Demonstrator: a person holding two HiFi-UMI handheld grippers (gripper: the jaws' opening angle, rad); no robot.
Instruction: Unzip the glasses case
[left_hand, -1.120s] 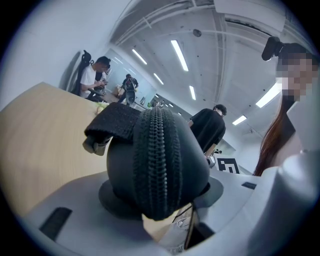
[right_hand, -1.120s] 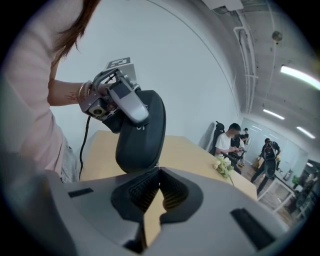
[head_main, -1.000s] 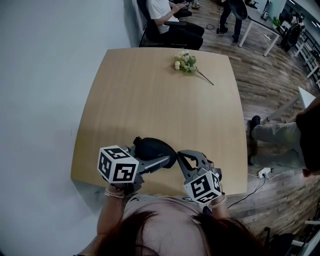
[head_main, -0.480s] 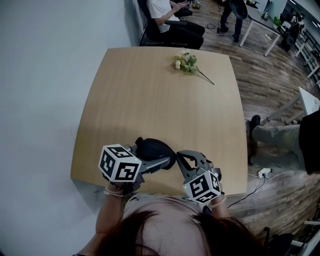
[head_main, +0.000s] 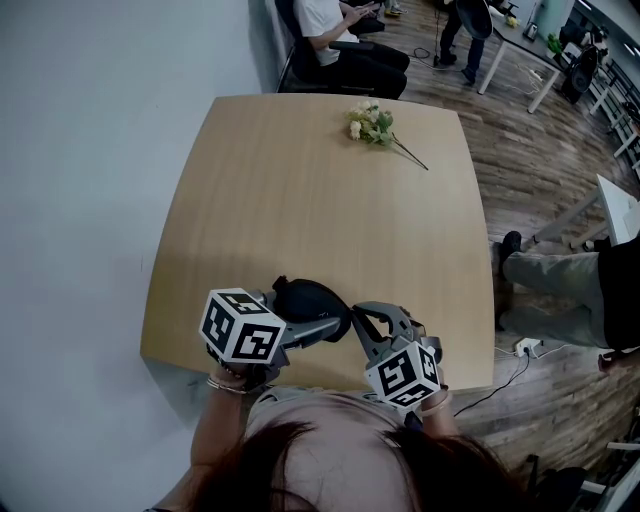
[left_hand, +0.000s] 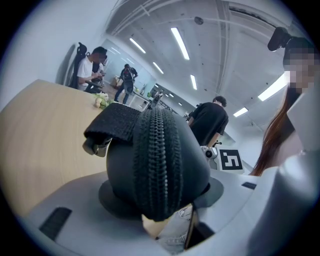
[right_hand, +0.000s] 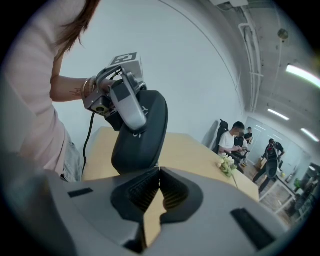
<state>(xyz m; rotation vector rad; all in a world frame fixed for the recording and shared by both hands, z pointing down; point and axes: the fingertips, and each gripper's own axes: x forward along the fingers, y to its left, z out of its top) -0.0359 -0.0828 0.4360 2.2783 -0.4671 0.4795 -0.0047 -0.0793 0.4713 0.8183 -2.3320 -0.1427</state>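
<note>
A black oval glasses case is held just above the near edge of the wooden table. My left gripper is shut on it, one jaw on each side. In the left gripper view the case fills the middle, its closed zipper band running up toward the camera and a black strap with a clip at its upper left. My right gripper sits at the case's right end. In the right gripper view its jaws are shut, tips meeting at the case's lower rim. No zipper pull shows.
A small bunch of pale flowers lies at the table's far side. A person sits on a chair beyond the far edge, and another person's legs are to the right of the table. A white wall runs along the left.
Both grippers and the case have kept still. The person at the right edge of the head view has drawn further out of the picture.
</note>
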